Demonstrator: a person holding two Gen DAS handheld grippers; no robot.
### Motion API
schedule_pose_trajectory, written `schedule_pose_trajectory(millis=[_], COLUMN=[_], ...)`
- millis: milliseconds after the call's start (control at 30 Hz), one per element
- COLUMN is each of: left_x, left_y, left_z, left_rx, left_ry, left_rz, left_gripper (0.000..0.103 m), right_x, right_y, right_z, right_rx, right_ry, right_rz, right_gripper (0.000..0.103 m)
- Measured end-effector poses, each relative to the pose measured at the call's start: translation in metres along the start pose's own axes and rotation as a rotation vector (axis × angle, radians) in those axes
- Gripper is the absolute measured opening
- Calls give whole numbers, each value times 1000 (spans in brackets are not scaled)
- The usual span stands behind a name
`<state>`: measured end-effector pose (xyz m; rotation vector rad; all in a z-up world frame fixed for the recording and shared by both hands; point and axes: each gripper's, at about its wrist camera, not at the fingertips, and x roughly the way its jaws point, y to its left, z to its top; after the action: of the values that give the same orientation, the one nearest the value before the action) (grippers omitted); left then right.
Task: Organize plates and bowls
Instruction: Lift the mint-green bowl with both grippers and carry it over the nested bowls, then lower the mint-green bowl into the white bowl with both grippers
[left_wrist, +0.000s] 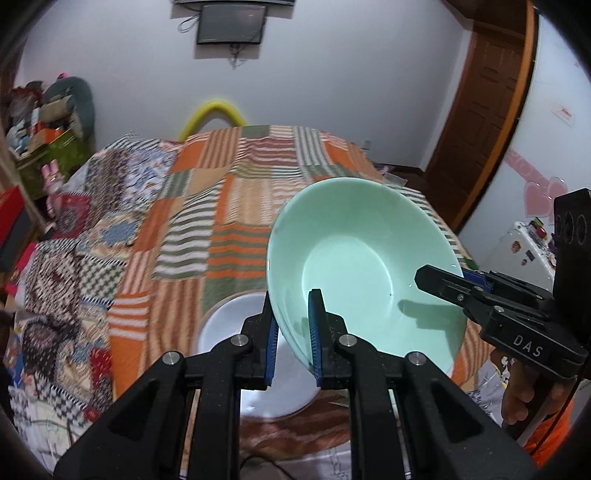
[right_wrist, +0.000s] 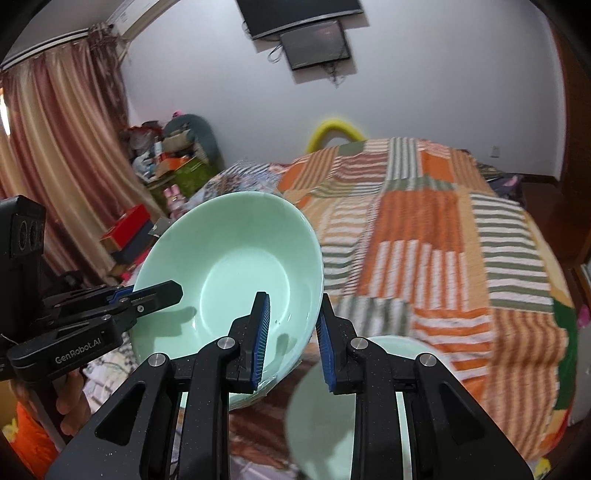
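A patchwork quilt covered the bed, a yellow tube behind it, a wall screen above.

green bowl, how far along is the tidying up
Nothing looks stacked yet. In hand: the green bowl is lifted and tilted above the patchwork bedspread, with the left tongs and right tongs each clamped on its rim at opposite sides. Left to do: set it down, perhaps with the white bowl below it; a second pale green dish also waits.
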<state>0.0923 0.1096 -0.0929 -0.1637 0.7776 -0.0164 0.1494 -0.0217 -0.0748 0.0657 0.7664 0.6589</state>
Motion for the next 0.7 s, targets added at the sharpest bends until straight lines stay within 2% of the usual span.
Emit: schedule_pose_trajectory(millis=[333, 700], left_x=[9, 36], left_y=[47, 64], left_z=[-31, -54], left_rx=[-57, -72], left_ry=[43, 107], left_rz=[61, 84], left_gripper=[14, 14], right_x=[31, 54], right_y=[34, 44], right_z=[-17, -36], right_rx=[-64, -65], right_ry=[82, 165], right_rz=[51, 27], right_gripper=[23, 23])
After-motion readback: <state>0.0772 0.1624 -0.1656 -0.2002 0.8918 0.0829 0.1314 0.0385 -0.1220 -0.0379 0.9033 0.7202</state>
